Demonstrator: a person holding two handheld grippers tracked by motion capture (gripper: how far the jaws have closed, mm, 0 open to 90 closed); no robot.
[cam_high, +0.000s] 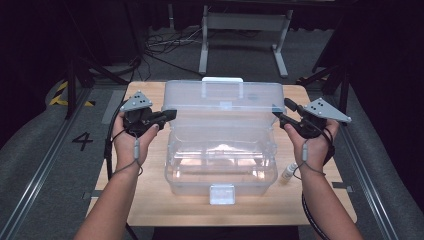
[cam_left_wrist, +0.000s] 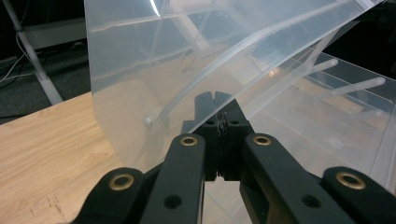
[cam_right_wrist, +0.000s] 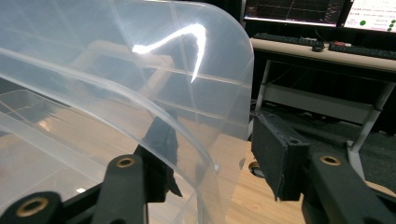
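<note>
A clear plastic storage box (cam_high: 220, 175) stands open in the middle of the wooden table (cam_high: 150, 200). Its lid (cam_high: 225, 100) is raised upright at the back. My left gripper (cam_high: 170, 115) is at the lid's left edge; in the left gripper view its jaws (cam_left_wrist: 219, 126) are shut on the thin rim of the lid (cam_left_wrist: 154, 60). My right gripper (cam_high: 280, 117) is at the lid's right edge. In the right gripper view it (cam_right_wrist: 217, 158) stands open astride the lid (cam_right_wrist: 140, 70), one jaw seen through the plastic, the other clear of it.
A small white bottle (cam_high: 288, 172) lies on the table just right of the box. The box has a white front latch (cam_high: 222, 194) and a white handle (cam_high: 222, 80) on the lid. A metal desk frame (cam_high: 245, 30) and cables are on the floor beyond.
</note>
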